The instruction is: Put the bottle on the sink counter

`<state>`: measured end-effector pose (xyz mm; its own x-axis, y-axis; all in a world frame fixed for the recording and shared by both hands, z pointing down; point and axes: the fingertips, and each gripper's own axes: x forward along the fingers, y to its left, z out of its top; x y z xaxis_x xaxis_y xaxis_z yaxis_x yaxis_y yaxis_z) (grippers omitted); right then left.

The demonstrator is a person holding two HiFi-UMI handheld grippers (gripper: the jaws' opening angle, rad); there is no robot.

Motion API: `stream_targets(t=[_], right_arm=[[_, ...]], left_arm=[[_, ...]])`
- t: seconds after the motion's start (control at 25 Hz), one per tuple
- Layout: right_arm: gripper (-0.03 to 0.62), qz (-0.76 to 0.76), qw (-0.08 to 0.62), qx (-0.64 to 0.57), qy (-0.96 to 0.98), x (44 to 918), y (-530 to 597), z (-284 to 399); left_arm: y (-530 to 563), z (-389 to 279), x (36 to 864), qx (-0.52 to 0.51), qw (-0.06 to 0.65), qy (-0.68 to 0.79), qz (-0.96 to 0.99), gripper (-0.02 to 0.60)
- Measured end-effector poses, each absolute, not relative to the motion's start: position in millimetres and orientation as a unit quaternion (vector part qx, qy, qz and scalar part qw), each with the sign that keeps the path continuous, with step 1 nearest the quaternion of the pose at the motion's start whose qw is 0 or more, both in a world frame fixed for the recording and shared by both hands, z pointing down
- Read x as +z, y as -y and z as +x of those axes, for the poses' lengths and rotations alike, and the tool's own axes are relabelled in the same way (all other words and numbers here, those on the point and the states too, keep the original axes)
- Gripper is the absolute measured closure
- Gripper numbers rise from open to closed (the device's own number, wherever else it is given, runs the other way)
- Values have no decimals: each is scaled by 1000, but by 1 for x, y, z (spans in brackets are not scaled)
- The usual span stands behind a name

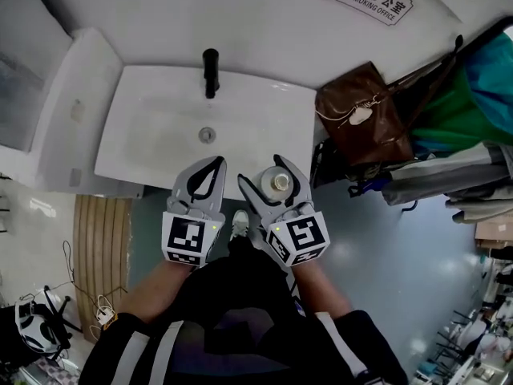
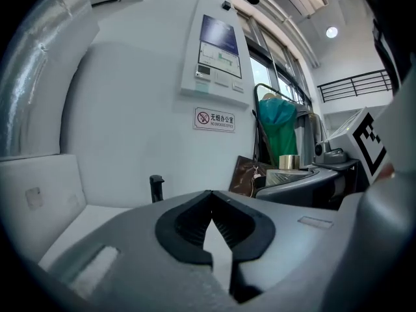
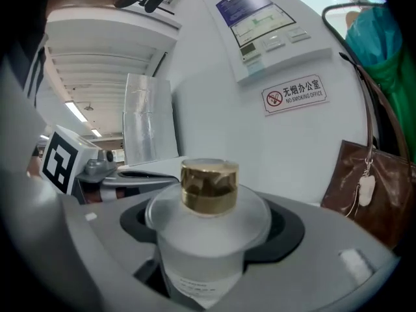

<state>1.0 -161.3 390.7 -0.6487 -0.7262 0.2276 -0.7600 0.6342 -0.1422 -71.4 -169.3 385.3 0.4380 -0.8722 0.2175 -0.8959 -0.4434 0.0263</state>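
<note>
Over the sink (image 1: 160,147) rim: my right hand-held gripper (image 1: 264,175) clamps the bottle (image 3: 207,239).
Head view: only its gold cap (image 1: 280,181).
Right gripper view: frosted body too.
Left hand-held gripper (image 2: 211,203): jaws together, empty.

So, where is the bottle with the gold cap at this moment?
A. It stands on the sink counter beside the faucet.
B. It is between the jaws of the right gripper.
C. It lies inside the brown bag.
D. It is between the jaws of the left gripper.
B: the right gripper view shows the bottle clamped between the jaws of the right gripper; the left gripper is shut and empty.
</note>
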Motion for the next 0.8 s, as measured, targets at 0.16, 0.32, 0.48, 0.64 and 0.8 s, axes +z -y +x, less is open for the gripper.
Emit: stream_targets(t=[0.16,0.32,0.48,0.64,0.8], right_arm=[[252,407,74,115,903,397,199,12],[251,406,78,108,904,404,229,22],[251,415,81,107,900,413,254,33],[250,425,86,108,895,422,275,39],[250,434,95,107,889,434,297,41]], left_arm=[[202,-61,394,95,72,532,839,580],[226,-50,403,102,71,538,834,580],[245,-42,414,110,73,541,830,580],[265,-38,425,111,78,541,830,580],[288,-31,437,108,84,535,834,579]])
